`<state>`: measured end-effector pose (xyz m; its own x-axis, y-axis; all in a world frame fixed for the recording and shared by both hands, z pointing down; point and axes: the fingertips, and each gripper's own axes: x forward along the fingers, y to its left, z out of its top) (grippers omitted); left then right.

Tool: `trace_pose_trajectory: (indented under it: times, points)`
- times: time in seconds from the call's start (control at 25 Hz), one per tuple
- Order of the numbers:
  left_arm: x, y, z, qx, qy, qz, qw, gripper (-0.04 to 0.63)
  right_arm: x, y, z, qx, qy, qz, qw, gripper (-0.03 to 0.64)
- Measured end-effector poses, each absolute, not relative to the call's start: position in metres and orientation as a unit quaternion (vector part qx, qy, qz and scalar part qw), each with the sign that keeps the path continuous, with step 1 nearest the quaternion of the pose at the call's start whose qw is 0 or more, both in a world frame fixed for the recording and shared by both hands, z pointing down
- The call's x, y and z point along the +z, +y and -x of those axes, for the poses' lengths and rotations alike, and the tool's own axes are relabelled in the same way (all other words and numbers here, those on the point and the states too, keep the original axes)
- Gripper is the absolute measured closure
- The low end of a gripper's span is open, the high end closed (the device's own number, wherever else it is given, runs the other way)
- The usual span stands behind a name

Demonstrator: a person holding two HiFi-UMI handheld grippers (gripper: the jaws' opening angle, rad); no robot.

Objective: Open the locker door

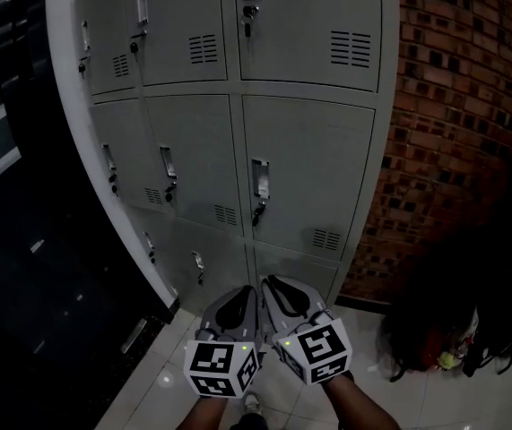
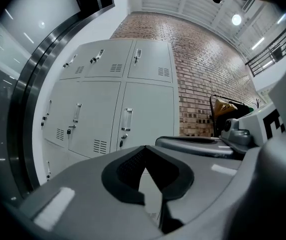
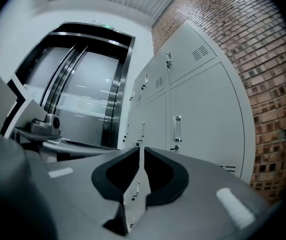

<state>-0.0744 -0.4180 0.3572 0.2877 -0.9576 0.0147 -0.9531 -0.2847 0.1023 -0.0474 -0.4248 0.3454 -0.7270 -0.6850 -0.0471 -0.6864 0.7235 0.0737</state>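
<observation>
A bank of grey lockers (image 1: 314,173) stands ahead, each door with a metal handle and a lock, like the handle (image 1: 260,179) on the middle right door. My left gripper (image 1: 246,292) and right gripper (image 1: 270,282) are held side by side low in the head view, pointing at the bottom row and apart from the doors. Both are shut with nothing between the jaws. The left gripper view shows its tips (image 2: 145,147) meeting in front of a locker door (image 2: 150,111). Past its own tips (image 3: 141,148), the right gripper view shows a door handle (image 3: 177,128).
A red brick wall (image 1: 453,150) adjoins the lockers on the right, with a dark bag and loose items (image 1: 444,330) on the floor at its foot. A dark glossy wall (image 1: 13,240) and an elevator door (image 3: 82,94) lie to the left. The floor tiles (image 1: 166,374) are pale.
</observation>
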Motion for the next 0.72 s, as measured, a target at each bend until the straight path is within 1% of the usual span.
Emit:
trace_pose_trajectory:
  times: [0.52,0.64,0.72]
  points:
    - [0.345,-0.522,0.116,-0.034,-0.570,-0.820,0.042,0.589,0.321,-0.535,0.088,0.066,0.914,0.400,0.005,0.577]
    - [0.341,-0.537,0.131,-0.034,-0.569,-0.820,0.038,0.589,0.318,-0.553,0.098,0.076,0.912,0.403,-0.005,0.549]
    - [0.339,-0.546,0.140,-0.036,-0.571,-0.820,0.038,0.589,0.316,-0.565,0.101,0.077,0.910,0.408,-0.005,0.549]
